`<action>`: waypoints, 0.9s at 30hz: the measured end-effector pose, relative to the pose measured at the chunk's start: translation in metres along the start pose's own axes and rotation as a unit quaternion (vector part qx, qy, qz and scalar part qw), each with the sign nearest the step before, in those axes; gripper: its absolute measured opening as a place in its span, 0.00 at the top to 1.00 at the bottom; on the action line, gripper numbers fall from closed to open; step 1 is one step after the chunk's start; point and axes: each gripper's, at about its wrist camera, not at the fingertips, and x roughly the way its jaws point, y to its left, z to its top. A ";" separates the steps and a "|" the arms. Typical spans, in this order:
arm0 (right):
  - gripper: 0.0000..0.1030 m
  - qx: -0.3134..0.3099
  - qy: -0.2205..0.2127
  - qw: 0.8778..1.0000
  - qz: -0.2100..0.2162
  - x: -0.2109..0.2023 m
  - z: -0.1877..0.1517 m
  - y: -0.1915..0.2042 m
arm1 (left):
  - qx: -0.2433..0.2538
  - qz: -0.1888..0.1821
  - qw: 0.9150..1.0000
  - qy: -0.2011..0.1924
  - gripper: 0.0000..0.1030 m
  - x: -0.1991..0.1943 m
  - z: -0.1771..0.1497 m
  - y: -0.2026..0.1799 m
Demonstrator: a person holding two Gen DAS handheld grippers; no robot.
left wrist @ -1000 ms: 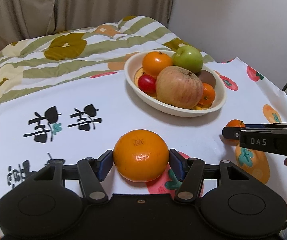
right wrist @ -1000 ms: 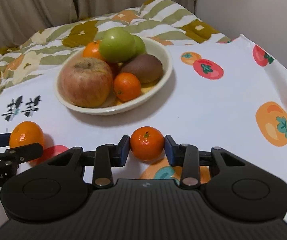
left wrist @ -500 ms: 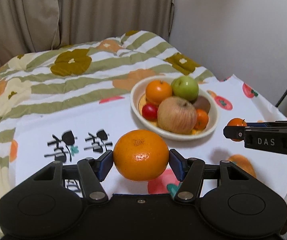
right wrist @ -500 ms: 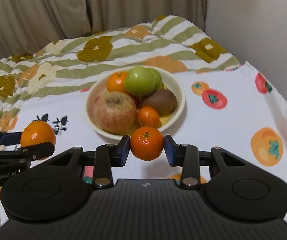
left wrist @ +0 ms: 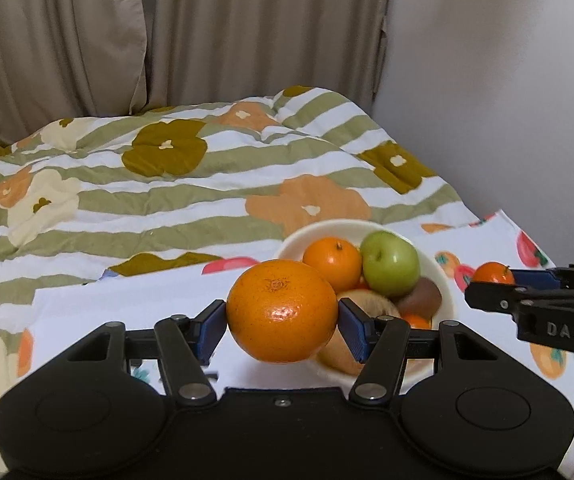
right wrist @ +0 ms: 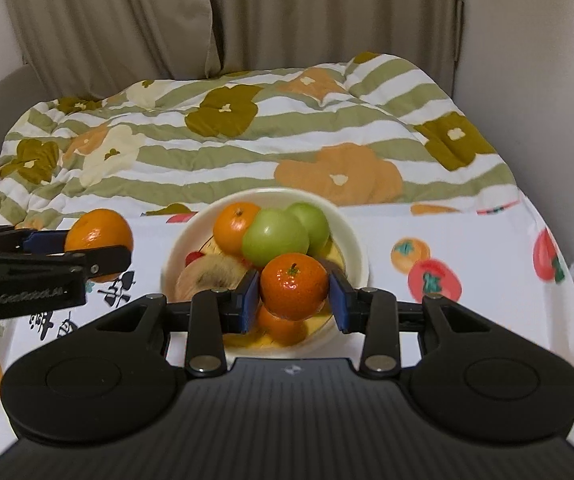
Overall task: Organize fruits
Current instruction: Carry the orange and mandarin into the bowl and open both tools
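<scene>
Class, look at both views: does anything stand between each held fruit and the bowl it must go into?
No separate obstacle shows. The fruit already piled in the bowl, such as the green apple, fills it beneath the small orange; the large orange has open air ahead.

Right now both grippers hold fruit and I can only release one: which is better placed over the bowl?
Right. The right gripper holds its mandarin directly over the bowl; the left gripper with the orange looks short of it.

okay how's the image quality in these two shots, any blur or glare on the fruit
Left wrist view: sharp; a small glare spot on the large orange in the left gripper; curtains bow with fisheye distortion. Right wrist view: the mandarin in the right gripper is crisp with glare; the apple in the bowl is smeared.
</scene>
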 end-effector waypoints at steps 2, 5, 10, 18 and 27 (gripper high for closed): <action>0.49 -0.007 0.001 1.000 0.004 0.009 0.008 -0.008 | -0.001 0.005 1.000 0.002 0.37 0.012 0.006 -0.003; 0.49 -0.010 0.003 1.000 0.010 0.022 0.017 -0.019 | -0.001 0.011 1.000 0.009 0.37 0.029 0.013 -0.007; 0.49 -0.011 0.009 1.000 0.019 0.040 0.026 -0.031 | -0.001 0.018 1.000 0.024 0.37 0.054 0.018 -0.008; 0.49 -0.008 0.018 1.000 0.025 0.058 0.029 -0.040 | 0.001 0.019 0.999 0.039 0.37 0.078 0.024 -0.013; 0.49 -0.002 0.025 1.000 0.019 0.065 0.029 -0.043 | 0.024 0.019 0.999 0.031 0.22 0.082 0.019 -0.016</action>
